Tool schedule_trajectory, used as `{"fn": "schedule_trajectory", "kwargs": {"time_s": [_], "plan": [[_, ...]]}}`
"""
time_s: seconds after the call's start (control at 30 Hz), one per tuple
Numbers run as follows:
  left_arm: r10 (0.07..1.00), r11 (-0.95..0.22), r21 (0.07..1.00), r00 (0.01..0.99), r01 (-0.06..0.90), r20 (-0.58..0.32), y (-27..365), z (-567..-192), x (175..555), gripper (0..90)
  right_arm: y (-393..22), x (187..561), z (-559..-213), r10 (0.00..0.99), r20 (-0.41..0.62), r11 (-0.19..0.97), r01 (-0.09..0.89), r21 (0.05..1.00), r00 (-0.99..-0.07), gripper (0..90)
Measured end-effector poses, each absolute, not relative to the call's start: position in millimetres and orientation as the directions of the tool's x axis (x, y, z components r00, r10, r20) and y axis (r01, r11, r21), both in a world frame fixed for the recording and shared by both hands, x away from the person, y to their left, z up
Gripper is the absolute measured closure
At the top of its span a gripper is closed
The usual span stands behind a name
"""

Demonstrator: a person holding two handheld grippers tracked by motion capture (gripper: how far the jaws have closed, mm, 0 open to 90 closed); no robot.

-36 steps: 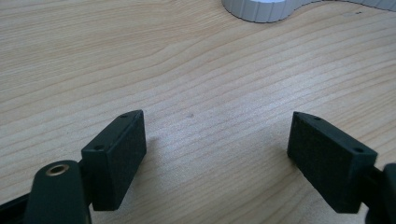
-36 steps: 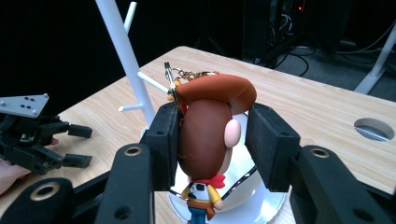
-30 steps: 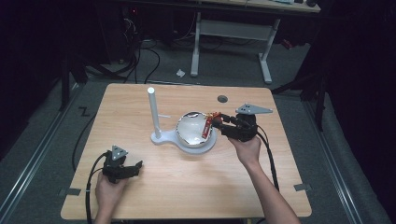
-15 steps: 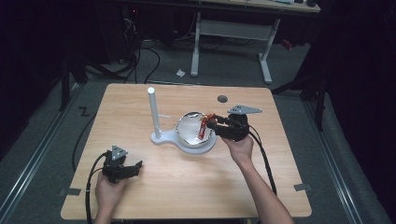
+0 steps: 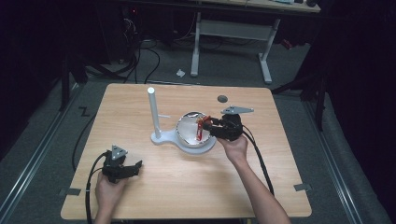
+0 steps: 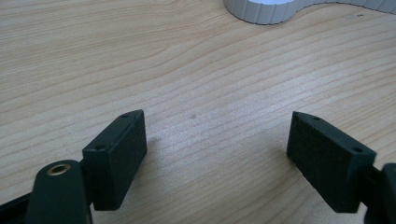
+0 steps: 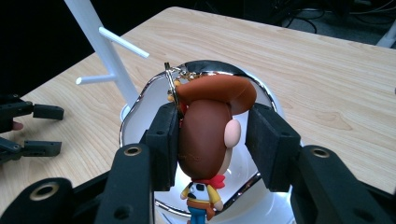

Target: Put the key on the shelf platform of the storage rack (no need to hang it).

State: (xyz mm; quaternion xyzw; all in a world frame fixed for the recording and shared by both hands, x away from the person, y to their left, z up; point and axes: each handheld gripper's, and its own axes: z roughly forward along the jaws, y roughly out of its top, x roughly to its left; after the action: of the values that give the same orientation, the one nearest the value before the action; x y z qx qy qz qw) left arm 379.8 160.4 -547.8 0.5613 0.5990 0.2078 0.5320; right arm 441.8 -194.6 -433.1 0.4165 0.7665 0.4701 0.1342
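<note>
Hovering over bowl rim (image 5: 206, 145), cowboy keychain (image 7: 208, 135) clamped, bare tabletop (image 5: 280, 140) around

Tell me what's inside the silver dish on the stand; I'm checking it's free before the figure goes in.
The silver dish looks bare and white where visible. The cowboy figure keychain, clamped in the right tongs, hangs above and covers its middle.

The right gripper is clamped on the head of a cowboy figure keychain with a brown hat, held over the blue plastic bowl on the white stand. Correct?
Not quite: the bowl is shiny chrome metal with a white inside, not blue plastic, as the right gripper view shows. The rest holds: the right gripper is clamped on the head of the cowboy figure keychain with a brown hat, over that bowl on the white stand.
</note>
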Motion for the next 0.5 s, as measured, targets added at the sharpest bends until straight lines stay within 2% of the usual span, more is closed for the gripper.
{"fn": "schedule_trajectory", "kwargs": {"time_s": [0.5], "plan": [[0.894, 0.28, 0.847, 0.198, 0.451, -0.401, 160, -548, 380, 20.3, -181, 450, -444, 0.747, 0.204, 0.21, 0.516, 0.83, -0.633, 55.7]]}}
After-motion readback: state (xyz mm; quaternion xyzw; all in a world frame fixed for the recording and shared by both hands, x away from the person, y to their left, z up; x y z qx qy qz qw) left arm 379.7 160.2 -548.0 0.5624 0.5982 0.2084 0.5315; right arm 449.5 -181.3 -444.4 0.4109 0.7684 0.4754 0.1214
